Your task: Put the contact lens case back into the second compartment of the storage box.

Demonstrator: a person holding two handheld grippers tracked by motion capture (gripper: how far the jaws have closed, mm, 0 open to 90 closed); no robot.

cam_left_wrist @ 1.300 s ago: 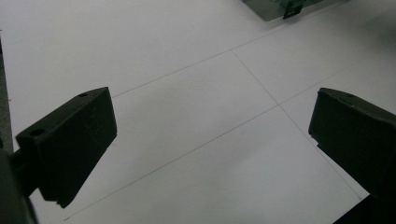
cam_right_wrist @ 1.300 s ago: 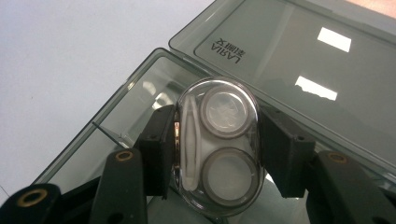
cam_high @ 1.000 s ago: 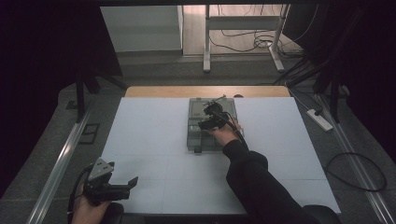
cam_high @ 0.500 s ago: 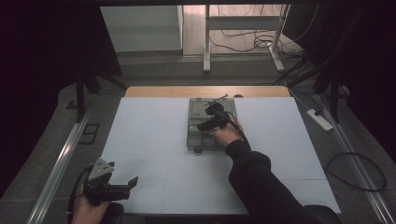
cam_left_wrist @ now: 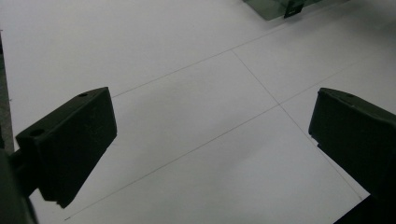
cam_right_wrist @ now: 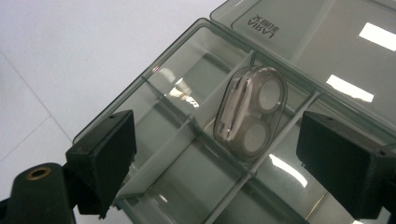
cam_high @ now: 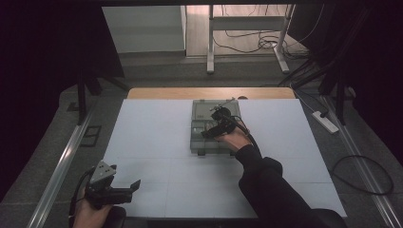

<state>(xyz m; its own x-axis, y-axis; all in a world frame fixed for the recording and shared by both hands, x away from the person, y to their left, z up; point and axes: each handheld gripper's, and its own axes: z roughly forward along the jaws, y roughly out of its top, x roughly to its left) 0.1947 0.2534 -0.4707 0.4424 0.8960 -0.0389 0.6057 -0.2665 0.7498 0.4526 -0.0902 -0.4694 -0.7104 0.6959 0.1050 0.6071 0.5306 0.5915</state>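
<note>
Clear plastic organiser box (cam_high: 216,127) sits open at counter centre. My right claw (cam_right_wrist: 215,154), jaws spread and empty, has barely moved; lens case (cam_right_wrist: 250,112) untouched. Left claw (cam_left_wrist: 210,140) spread, idle at 7 o'clock.

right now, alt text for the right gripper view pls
The open right gripper hovers over a clear compartment box with its lid back. A small clear two-well case leans in a middle compartment, between the black fingers.

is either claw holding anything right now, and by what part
Nothing is held. The right claw is open above the small case in the organizer box; the left claw is open over the bare table.
</note>
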